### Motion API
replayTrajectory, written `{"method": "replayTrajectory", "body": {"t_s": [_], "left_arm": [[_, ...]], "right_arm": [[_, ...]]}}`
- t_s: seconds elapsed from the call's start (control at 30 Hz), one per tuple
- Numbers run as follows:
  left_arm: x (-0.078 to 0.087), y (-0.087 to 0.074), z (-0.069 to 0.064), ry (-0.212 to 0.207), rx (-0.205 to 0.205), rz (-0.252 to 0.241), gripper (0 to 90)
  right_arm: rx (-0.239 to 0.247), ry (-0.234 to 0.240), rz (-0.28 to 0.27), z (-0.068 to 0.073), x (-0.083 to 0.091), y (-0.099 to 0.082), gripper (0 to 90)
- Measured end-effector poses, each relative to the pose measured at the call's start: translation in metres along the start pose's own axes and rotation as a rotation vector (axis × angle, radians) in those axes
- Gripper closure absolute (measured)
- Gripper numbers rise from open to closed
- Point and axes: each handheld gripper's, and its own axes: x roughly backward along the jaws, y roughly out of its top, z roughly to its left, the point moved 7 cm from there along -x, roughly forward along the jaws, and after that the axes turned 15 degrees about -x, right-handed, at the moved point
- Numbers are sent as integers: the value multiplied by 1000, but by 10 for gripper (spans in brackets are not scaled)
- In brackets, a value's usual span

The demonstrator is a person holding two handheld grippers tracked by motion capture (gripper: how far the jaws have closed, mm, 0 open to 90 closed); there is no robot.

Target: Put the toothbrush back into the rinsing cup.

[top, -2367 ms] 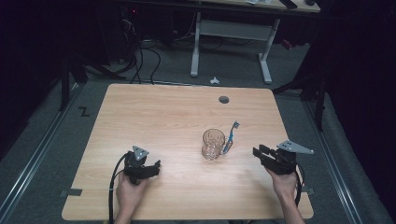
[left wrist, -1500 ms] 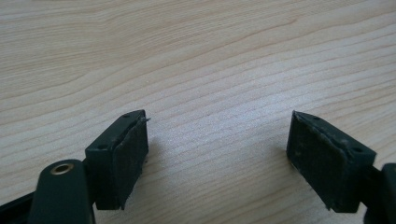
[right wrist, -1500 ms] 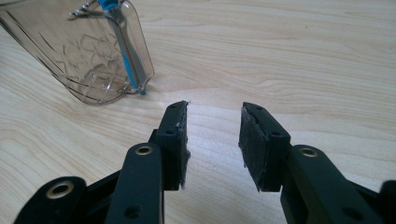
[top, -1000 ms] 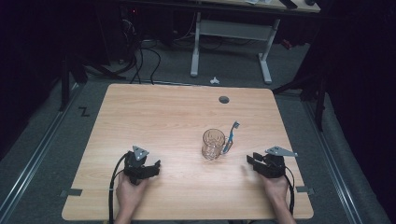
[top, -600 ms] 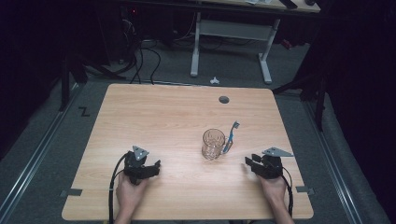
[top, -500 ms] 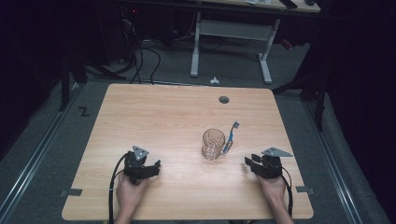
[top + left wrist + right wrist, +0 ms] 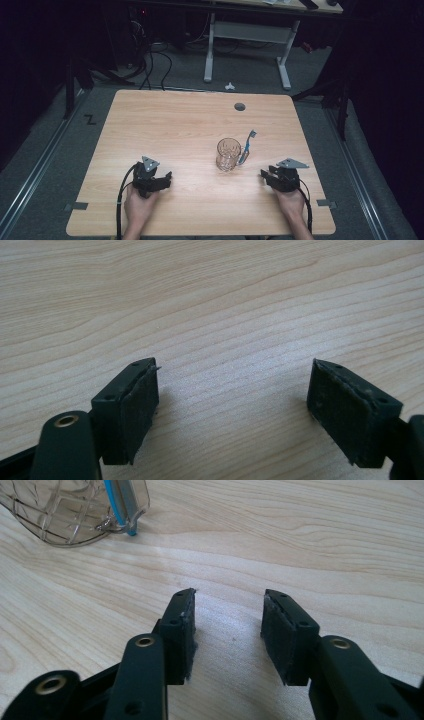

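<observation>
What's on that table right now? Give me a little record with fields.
table: light wooden top, a round hole near the far edge
cup: clear glass, upright, right of centre
toothbrush: blue, standing tilted in the cup
left tool: on the near left, jaws wide apart, nothing between
right tool: near the cup, jaws have just been opening, nothing between

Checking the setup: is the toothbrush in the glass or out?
In: the toothbrush stands tilted inside the glass, its head above the rim.
</observation>
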Motion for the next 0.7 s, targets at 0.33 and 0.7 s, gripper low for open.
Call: {"method": "replayTrajectory", "body": {"t_s": [0.33,0.7], "left_arm": [[0,0,0,-1,2,0,213],[1,-1,0,-3,2,-1,219]], "right_arm": [[37,-37,6,4,-1,-2,433],[34,-42,5,5,-1,-2,430]]}}
